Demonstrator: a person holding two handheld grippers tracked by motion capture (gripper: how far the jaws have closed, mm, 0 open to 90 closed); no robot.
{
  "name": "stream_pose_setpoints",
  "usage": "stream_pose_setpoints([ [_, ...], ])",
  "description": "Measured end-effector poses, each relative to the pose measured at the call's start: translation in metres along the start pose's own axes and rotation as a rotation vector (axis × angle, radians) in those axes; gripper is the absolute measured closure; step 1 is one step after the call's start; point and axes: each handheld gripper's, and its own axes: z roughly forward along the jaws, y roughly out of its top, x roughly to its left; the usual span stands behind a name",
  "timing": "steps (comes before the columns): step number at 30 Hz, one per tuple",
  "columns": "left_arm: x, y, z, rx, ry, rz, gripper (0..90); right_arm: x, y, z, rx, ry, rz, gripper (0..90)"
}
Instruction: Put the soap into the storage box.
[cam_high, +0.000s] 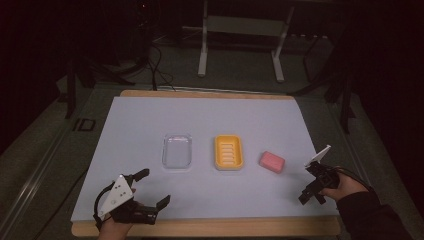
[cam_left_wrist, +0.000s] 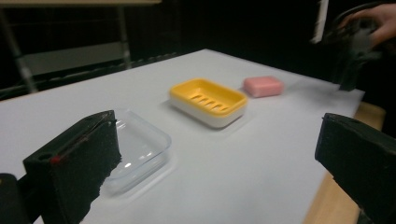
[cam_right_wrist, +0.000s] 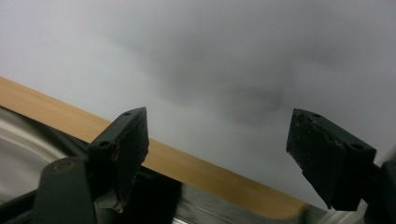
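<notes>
On the white sheet (cam_high: 150, 120) three things lie in a row: a clear plastic tray (cam_high: 177, 151), a yellow soap dish (cam_high: 228, 152) and a pink soap bar (cam_high: 271, 161). My left gripper (cam_high: 155, 186) rests near the front left edge, open and empty. In the left gripper view its jaws (cam_left_wrist: 219, 140) frame the clear tray (cam_left_wrist: 140, 149), the yellow dish (cam_left_wrist: 208, 100) and the pink bar (cam_left_wrist: 264, 86). My right gripper (cam_high: 311, 196) hovers at the front right, to the right of the soap. It points down at the sheet's edge, open (cam_right_wrist: 219, 128) with nothing between its jaws.
A wooden board (cam_high: 210, 227) shows under the sheet along the front edge, and also appears as the wooden board (cam_right_wrist: 187, 163) in the right gripper view. Beyond the table stand a white metal frame (cam_high: 240, 45) and cables on a dark floor.
</notes>
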Motion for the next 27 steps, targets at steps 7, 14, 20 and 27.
stream_pose_setpoints([
  [7, 0.003, -0.001, -0.001, 0.008, 0.021, 0.017, 0.3, 0.012, -0.004, 0.001, 0.050, -0.018, -0.184, 19.8],
  [14, 0.004, -0.002, 0.001, 0.022, 0.020, 0.031, 0.3, 0.025, -0.002, -0.002, 0.092, -0.007, -0.347, 19.8],
  [20, 0.006, -0.003, 0.000, 0.015, 0.014, 0.022, 0.3, 0.033, 0.003, 0.000, 0.073, -0.045, -0.515, 19.8],
  [27, 0.003, -0.003, 0.002, 0.030, -0.005, 0.044, 0.3, 0.039, 0.016, -0.004, 0.053, -0.025, -0.547, 19.9],
])
